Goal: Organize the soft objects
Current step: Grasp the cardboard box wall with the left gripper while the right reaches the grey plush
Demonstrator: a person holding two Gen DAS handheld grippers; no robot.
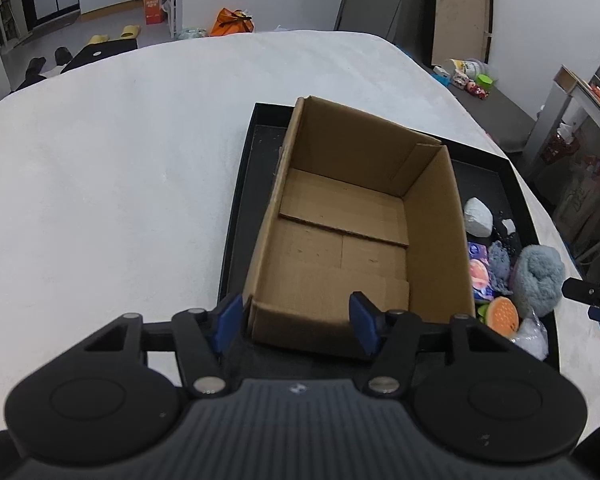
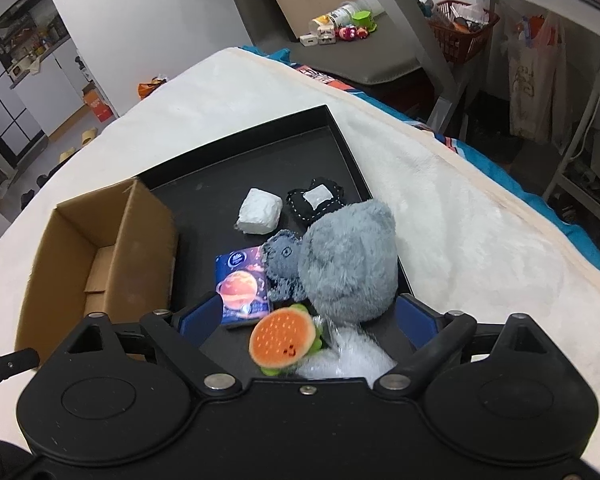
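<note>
There, on the white fleece cover (image 1: 120,184), sat a black tray (image 1: 236,216), and the left gripper (image 1: 296,322) hung over its near edge with its blue fingers (image 1: 230,320) spread wide, one outside the near left corner of the open cardboard box (image 1: 352,220) and one over its near wall, clamped on nothing. The box filled the left half of the tray. To its right the soft things lay bunched toward the tray's right edge: a white wrapped lump (image 2: 259,211) and a black stitched pad (image 2: 317,199) farther back, then a blue tissue pack with a planet print (image 2: 242,286), a small dark grey plush (image 2: 282,264) touching a big grey fluffy plush (image 2: 350,264), and nearest, a plush burger (image 2: 282,338) beside a crinkly clear bag of white fluff (image 2: 348,354). The right gripper (image 2: 312,316) stood wide open above that near right corner, its fingers either side of the pile, gripping none of it.
</note>
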